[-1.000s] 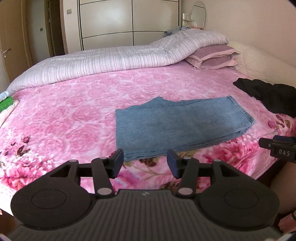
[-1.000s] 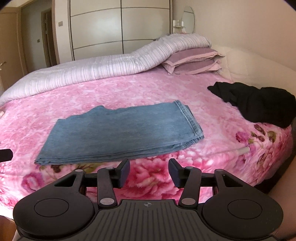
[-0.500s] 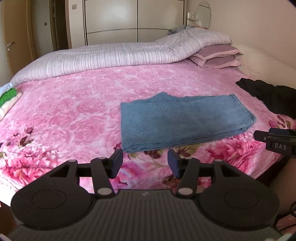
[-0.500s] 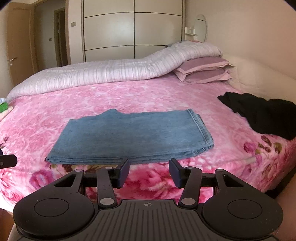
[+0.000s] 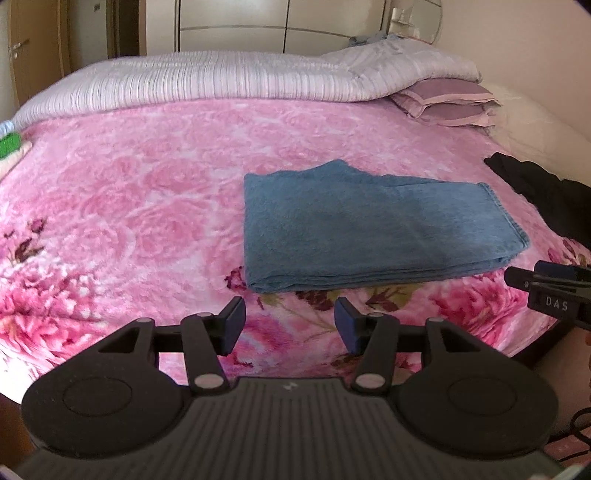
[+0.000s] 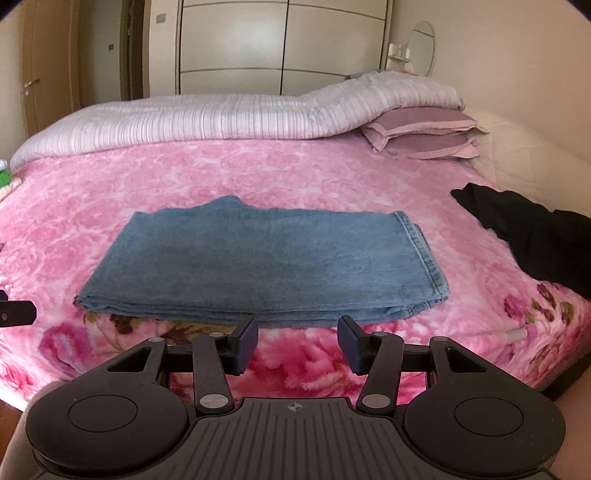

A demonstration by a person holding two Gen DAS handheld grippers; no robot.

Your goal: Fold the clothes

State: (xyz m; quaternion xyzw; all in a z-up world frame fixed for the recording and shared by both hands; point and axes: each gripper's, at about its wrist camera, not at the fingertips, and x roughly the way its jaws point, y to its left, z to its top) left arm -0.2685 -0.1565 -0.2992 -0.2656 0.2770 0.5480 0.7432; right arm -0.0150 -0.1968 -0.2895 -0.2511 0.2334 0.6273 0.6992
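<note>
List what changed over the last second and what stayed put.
Both the left gripper and right gripper moved closer to the folded jeans, jaws open and empty. Nothing grasped or released. Jeans, black garment and pink blanket unchanged.

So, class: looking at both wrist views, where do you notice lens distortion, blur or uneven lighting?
Left wrist view: fisheye bends the wardrobe lines, dark vignette corners, pink blanket slightly smeared, folded jeans fairly sharp. Right wrist view: same curvature, soft daylight, no glare, black garment loses detail in shadow.
</note>
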